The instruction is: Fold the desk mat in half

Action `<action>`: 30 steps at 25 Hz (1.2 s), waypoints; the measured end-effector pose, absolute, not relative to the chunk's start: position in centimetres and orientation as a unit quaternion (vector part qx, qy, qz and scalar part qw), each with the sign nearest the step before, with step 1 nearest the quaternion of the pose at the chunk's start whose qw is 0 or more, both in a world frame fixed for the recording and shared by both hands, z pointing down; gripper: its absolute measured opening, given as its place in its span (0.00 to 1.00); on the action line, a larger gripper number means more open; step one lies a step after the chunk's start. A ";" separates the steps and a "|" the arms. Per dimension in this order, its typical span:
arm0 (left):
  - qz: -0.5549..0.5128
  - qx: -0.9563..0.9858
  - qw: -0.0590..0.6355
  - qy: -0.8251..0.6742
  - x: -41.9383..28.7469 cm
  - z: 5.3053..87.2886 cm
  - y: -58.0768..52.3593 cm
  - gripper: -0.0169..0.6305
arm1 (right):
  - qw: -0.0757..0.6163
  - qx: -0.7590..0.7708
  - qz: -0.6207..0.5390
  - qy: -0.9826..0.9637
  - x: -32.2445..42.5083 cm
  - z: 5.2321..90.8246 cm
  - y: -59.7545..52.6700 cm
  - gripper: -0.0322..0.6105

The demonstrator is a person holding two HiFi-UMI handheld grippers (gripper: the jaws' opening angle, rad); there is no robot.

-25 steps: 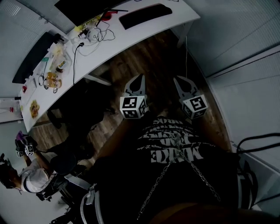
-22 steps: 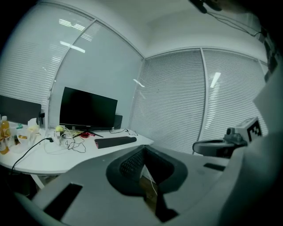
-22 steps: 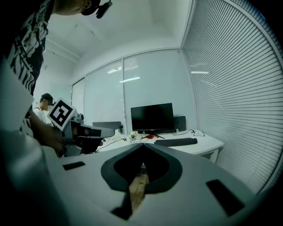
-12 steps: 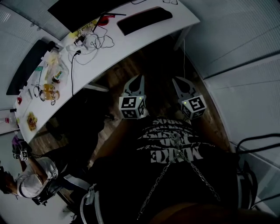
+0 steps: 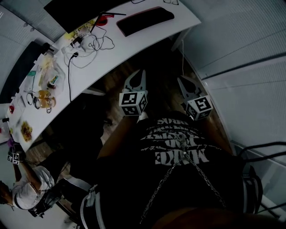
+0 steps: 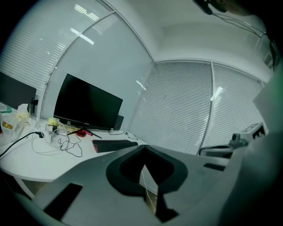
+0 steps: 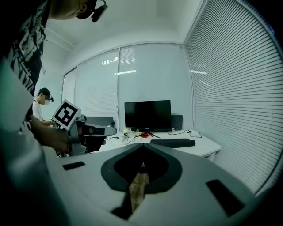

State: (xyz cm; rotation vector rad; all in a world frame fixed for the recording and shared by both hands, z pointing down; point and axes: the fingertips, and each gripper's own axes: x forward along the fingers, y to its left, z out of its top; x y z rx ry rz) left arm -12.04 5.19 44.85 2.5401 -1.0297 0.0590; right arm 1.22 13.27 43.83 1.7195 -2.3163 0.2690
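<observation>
The desk mat is a dark, long shape lying on the far right end of the white desk. It also shows in the left gripper view and the right gripper view. My left gripper and right gripper hang side by side over the wooden floor, short of the desk's near edge. Both point toward the desk and stand apart from the mat. Each has its jaws shut with nothing between them, as the left gripper and right gripper show in their own views.
A black monitor stands behind the mat, with tangled cables and small bottles and packets further left. Another person sits at lower left. A wall of blinds runs along the right.
Both grippers have drifted a little toward the desk, the left one more. The desk has slid leftward in the head view. The jaws stayed shut.
</observation>
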 end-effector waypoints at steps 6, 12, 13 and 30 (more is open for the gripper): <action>0.015 0.901 0.205 -0.383 -13.4 44.5 3.9 0.04 | 0.114 0.580 0.105 -0.800 0.2 42.8 11.6 0.05; 0.022 0.892 0.203 -0.404 -14.7 44.8 2.9 0.04 | 0.115 0.553 0.095 -0.820 -1.2 43.0 9.2 0.05; 0.024 0.890 0.204 -0.408 -14.8 44.8 2.7 0.04 | 0.114 0.550 0.096 -0.822 -1.2 43.2 8.7 0.05; 0.076 0.853 0.228 -0.464 -11.2 49.1 -2.5 0.04 | 0.108 0.490 0.143 -0.853 2.9 47.6 -0.1 0.05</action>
